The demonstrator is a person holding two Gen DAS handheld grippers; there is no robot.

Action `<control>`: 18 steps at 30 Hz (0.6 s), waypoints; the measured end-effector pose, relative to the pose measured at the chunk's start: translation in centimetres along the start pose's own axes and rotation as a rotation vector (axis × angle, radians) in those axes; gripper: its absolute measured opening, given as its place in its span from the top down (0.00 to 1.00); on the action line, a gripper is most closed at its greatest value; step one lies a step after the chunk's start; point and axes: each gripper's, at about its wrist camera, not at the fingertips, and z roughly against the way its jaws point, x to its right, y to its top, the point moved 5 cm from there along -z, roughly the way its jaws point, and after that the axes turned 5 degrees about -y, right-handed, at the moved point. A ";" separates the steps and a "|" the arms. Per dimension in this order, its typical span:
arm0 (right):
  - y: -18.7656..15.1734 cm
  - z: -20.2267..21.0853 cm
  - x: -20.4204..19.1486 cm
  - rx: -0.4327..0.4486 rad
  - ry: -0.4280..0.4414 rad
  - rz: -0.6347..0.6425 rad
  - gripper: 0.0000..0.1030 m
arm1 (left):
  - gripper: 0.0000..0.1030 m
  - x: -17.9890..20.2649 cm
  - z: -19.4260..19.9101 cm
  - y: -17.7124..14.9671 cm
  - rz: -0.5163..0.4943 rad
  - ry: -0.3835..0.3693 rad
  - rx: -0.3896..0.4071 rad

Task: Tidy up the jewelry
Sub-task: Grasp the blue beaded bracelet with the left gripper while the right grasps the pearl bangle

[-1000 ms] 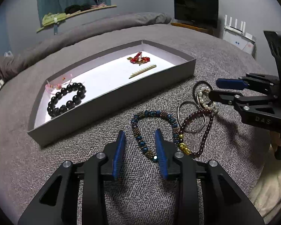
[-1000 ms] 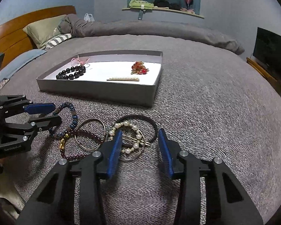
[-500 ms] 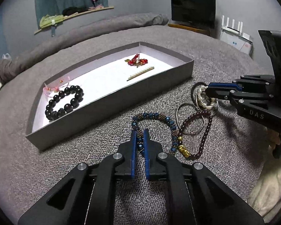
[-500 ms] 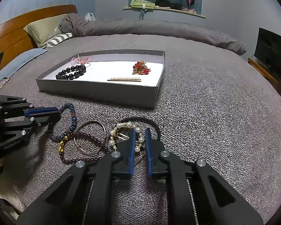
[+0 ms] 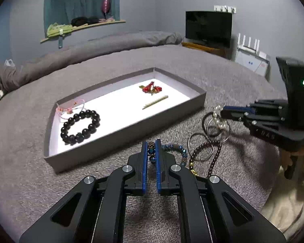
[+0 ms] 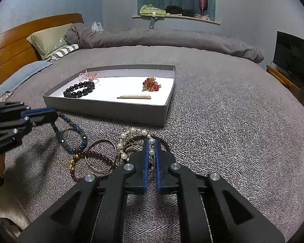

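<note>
We see the left gripper (image 5: 151, 151) pinched tight on the blue bead bracelet (image 6: 71, 130), one end lifted off the bed cover (image 6: 223, 131). Right gripper (image 6: 151, 151) clamps the pearl bracelet (image 6: 131, 133) at approx 3 o'clock of it, w/ rings (image 6: 101, 155) and garnet beads (image 6: 91, 162) between. Gray tray (image 6: 111, 109) sits at 12 o'clock, holding a black bracelet (image 6: 79, 89), hairpin (image 6: 133, 97), red charm (image 6: 151, 84).

Two low wrist views, close above the bed (image 5: 223, 70), angled down, sharing the grey tray (image 5: 119, 141) (image 6: 111, 109).
</note>
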 end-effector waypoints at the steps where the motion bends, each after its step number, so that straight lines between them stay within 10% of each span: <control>1: 0.0 0.1 0.0 0.001 0.001 0.000 0.95 | 0.93 -0.2 0.3 0.1 0.008 0.000 0.009; 18: 3.5 1.9 -0.2 0.078 -0.005 0.001 0.95 | 0.93 -1.4 4.5 5.0 0.003 0.014 0.138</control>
